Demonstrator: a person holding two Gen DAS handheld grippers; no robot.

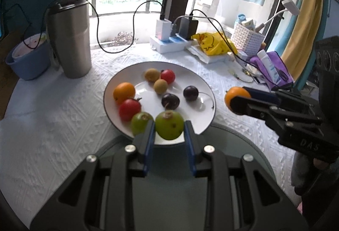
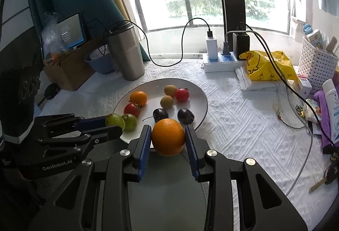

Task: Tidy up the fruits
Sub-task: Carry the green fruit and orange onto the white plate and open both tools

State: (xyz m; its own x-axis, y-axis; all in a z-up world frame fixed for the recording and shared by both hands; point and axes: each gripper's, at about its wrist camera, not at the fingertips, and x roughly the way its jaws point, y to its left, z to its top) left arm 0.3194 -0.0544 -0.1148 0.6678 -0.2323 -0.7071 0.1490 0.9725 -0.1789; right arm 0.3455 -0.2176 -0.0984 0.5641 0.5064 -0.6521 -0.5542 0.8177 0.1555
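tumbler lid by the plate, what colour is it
Black, on a silver steel tumbler. The lid shows best in the left wrist view.

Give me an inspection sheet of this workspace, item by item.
Surface: white textured tablecloth.
Job's things: white plate holding an orange, two tomatoes, two brown fruits, two dark plums and a green fruit.
Clutter: steel tumbler, yellow bag, white basket, blue tub.
Grippers: left hand-held gripper shut on a second green fruit; right hand-held gripper shut on a second orange.
Cables: black cables from power strip.
Surroundings: window, curtains.
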